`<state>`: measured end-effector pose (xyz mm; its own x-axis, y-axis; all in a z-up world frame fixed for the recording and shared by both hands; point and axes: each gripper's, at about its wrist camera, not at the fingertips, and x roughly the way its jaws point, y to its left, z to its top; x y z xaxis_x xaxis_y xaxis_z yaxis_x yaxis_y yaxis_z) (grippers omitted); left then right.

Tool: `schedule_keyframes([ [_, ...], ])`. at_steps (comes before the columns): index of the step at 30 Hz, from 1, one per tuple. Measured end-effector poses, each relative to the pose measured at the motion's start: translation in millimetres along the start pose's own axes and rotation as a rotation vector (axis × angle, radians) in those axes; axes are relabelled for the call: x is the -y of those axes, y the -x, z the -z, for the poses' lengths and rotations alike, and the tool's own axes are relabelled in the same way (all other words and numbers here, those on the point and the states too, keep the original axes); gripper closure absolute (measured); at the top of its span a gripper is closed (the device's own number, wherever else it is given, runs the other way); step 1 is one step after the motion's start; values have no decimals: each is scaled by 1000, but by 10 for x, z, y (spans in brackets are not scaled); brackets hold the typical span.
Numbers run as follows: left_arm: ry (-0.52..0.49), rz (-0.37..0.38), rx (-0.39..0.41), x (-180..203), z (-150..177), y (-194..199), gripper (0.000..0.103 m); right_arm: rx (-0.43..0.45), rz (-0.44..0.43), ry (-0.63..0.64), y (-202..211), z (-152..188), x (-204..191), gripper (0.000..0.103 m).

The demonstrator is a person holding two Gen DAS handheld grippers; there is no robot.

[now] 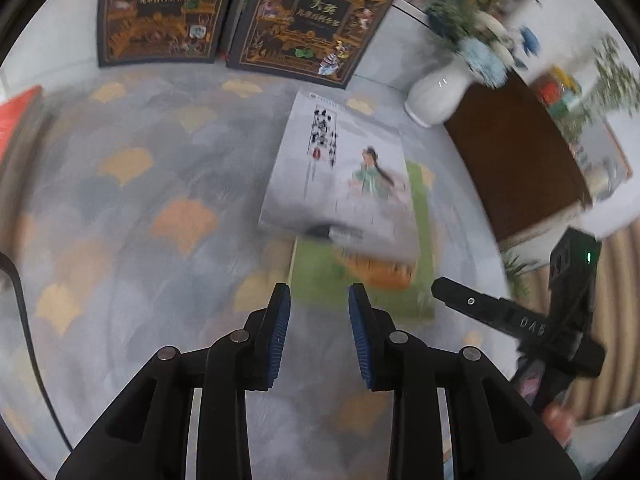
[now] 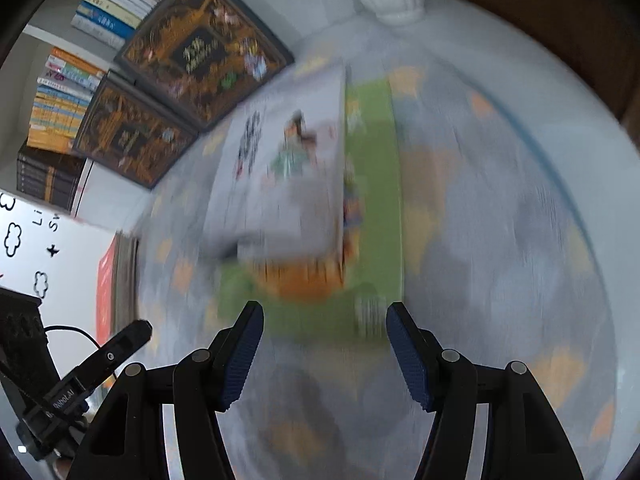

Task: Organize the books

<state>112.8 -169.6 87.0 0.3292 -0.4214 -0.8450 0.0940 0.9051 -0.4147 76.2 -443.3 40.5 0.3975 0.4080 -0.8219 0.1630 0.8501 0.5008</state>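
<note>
A grey-white book with a painted figure (image 1: 340, 176) lies on top of a green book (image 1: 420, 280) on the patterned tablecloth (image 1: 140, 200). Two dark ornate books (image 1: 156, 12) (image 1: 316, 20) stand leaning at the back. My left gripper (image 1: 319, 300) is open and empty, just short of the stacked books' near edge. In the right wrist view the same grey-white book (image 2: 288, 176) lies on the green book (image 2: 380, 184). My right gripper (image 2: 325, 316) is open and empty, above the green book's near end. Both views are motion-blurred.
A white vase with flowers (image 1: 436, 96) and a brown box (image 1: 516, 160) stand at the right. A red book (image 1: 16, 116) sits at the left edge. The other gripper's body (image 1: 560, 320) shows at the right. Shelves of books (image 2: 72, 92) stand behind.
</note>
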Motion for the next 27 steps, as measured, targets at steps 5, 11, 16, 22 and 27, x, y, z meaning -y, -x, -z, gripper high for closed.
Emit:
schedule_keyframes([
  [5, 51, -38, -9, -128, -426, -413, 76, 67, 51, 28, -173, -365, -135, 41],
  [11, 76, -64, -35, -246, -685, -857, 76, 60, 106, 37, -426, -556, -115, 41],
  [16, 79, -53, -41, -235, -762, -1021, 75, 92, 147, 91, -534, -683, -227, 41],
  [22, 37, -27, -64, -186, -731, -992, 74, 76, 156, 122, -658, -724, -434, 39],
  [27, 38, -30, -84, -253, -395, -770, 74, 44, 145, 128, -626, -534, -507, 38],
])
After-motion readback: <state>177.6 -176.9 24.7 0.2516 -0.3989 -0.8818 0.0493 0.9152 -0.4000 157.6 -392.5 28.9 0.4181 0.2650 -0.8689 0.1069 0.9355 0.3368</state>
